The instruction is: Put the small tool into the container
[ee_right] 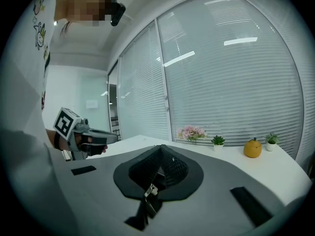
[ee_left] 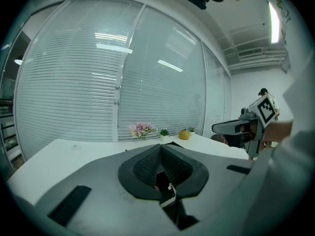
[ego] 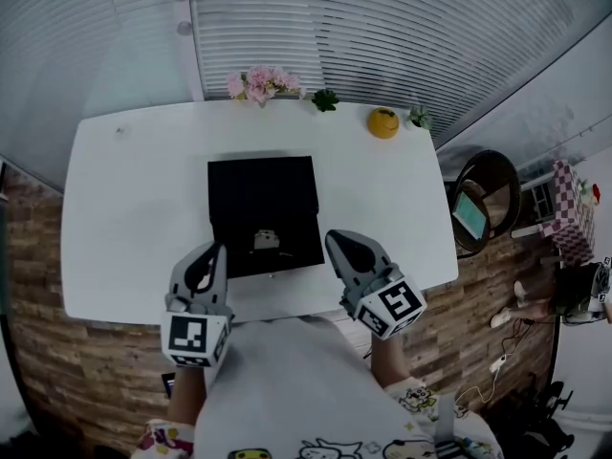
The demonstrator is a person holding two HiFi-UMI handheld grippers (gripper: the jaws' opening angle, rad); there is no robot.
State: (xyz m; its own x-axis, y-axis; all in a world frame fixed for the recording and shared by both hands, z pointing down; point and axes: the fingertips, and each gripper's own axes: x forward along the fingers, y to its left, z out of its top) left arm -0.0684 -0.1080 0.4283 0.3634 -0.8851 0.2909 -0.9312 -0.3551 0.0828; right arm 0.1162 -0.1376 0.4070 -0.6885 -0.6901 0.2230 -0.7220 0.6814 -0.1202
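Observation:
A black container (ego: 263, 194) lies open in the middle of the white table (ego: 124, 218). A small pale tool (ego: 265, 240) rests on its near half. My left gripper (ego: 214, 253) hovers over the table's front edge, just left of the container, and is shut with nothing in it. My right gripper (ego: 336, 240) is held at the container's near right corner, also shut and empty. In the left gripper view the pads (ee_left: 147, 167) meet, and the right gripper (ee_left: 236, 128) shows at the right. In the right gripper view the pads (ee_right: 172, 166) meet too.
Along the table's far edge stand pink flowers (ego: 263, 82), a small green plant (ego: 325, 100), an orange fruit-shaped object (ego: 382, 122) and another small plant (ego: 418, 117). A round dark chair (ego: 486, 199) stands off the table's right side. Window blinds run behind the table.

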